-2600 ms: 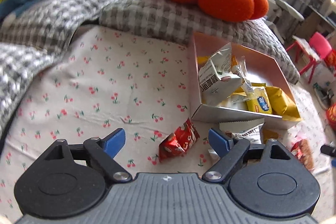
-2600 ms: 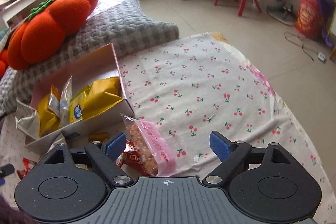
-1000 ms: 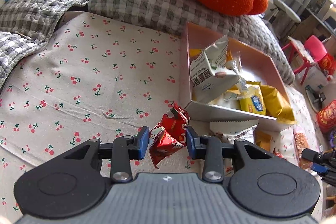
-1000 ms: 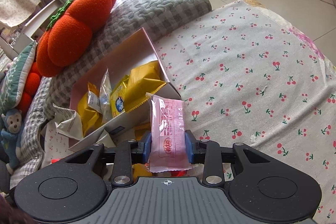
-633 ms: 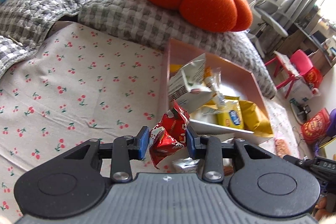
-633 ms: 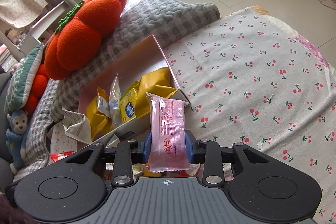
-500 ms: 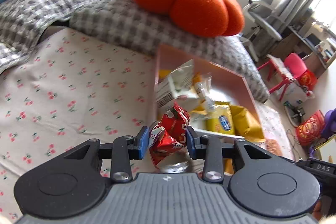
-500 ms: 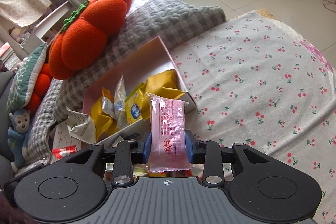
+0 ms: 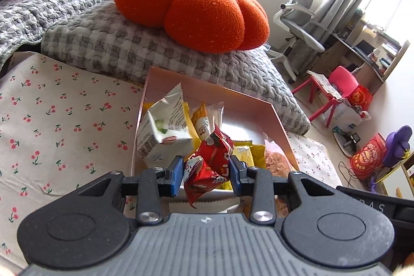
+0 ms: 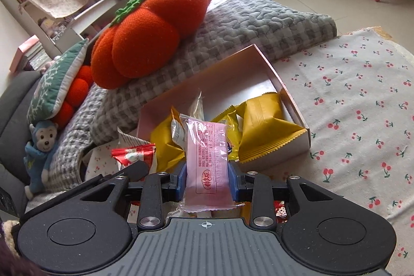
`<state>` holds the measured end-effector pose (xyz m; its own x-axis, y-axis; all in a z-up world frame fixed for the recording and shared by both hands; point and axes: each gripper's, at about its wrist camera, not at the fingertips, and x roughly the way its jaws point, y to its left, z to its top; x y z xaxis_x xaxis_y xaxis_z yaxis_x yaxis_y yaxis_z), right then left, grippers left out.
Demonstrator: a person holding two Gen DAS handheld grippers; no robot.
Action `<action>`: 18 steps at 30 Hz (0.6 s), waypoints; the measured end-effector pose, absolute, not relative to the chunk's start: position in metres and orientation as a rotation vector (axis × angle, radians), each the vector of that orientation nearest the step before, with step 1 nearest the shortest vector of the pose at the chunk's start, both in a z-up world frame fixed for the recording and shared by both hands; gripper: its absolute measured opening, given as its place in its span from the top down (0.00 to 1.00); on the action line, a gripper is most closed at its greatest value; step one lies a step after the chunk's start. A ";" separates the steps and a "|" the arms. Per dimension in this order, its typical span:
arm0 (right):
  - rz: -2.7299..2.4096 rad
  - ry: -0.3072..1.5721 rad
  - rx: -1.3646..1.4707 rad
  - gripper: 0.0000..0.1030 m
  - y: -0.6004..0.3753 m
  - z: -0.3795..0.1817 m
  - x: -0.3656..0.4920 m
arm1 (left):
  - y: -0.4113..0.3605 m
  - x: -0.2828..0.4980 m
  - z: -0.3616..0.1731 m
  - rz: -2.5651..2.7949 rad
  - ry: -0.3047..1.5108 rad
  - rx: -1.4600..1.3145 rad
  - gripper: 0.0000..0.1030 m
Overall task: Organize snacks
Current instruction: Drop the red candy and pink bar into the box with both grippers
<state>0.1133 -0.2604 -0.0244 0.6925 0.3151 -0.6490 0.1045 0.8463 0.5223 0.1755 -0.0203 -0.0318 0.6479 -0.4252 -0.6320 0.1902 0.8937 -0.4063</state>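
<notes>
My left gripper [image 9: 206, 172] is shut on a crumpled red snack packet [image 9: 209, 164], held above the near wall of the pink box [image 9: 278, 118]. In the right wrist view my right gripper [image 10: 207, 180] is shut on a pink snack packet [image 10: 208, 162], held upright in front of the same pink box [image 10: 258, 53]. The box holds yellow packets [image 10: 264, 120], a white-green packet [image 9: 163, 136] and several small wrapped snacks. The red packet [image 10: 134, 154] also shows at the left of the right wrist view, above the black body of the left gripper.
An orange pumpkin cushion [image 9: 191, 4] lies on a grey checked quilt [image 9: 103, 43] behind the box. The cherry-print sheet [image 10: 362, 100] spreads around it. Loose packets [image 10: 280, 211] lie by the box's near wall. A blue monkey toy [image 10: 41, 146] sits left; a red chair [image 9: 333, 87] stands beyond the bed.
Both grippers have carried their packets closer to the pink box and slightly up. The red packet now hangs over the box's near wall; the pink packet stands before the box's contents.
</notes>
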 end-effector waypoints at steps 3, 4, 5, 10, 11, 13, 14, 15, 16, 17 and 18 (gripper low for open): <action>0.127 0.808 0.564 0.69 -0.260 -0.026 0.119 | -0.023 0.182 -0.032 -0.351 0.789 -0.323 0.67; 0.121 0.803 0.562 0.69 -0.261 -0.026 0.122 | -0.023 0.183 -0.032 -0.351 0.787 -0.323 0.67; 0.119 0.791 0.568 0.69 -0.261 -0.026 0.124 | -0.025 0.186 -0.031 -0.352 0.781 -0.324 0.67; 0.077 0.619 0.654 0.51 -0.270 -0.025 0.121 | -0.025 0.189 -0.031 -0.336 0.728 -0.328 0.38; 0.079 0.609 0.658 0.40 -0.272 -0.023 0.120 | -0.023 0.187 -0.031 -0.338 0.724 -0.327 0.36; 0.080 0.618 0.658 0.39 -0.276 -0.020 0.119 | -0.021 0.183 -0.026 -0.349 0.711 -0.314 0.37; 0.078 0.626 0.669 0.39 -0.279 -0.018 0.117 | -0.020 0.181 -0.023 -0.345 0.702 -0.312 0.37; 0.077 0.631 0.693 0.39 -0.283 -0.018 0.116 | -0.018 0.179 -0.020 -0.343 0.694 -0.318 0.37; 0.076 0.639 0.715 0.39 -0.288 -0.018 0.115 | -0.015 0.177 -0.017 -0.344 0.693 -0.329 0.37; 0.070 0.647 0.732 0.39 -0.292 -0.017 0.115 | -0.013 0.176 -0.014 -0.348 0.695 -0.343 0.37; 0.061 0.651 0.742 0.39 -0.296 -0.016 0.113 | -0.011 0.174 -0.011 -0.351 0.697 -0.352 0.37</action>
<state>0.1132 -0.2959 -0.0164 0.8032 0.2742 -0.5289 0.1708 0.7445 0.6454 0.1735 -0.0113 -0.0112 0.7140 -0.4248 -0.5566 0.1943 0.8839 -0.4255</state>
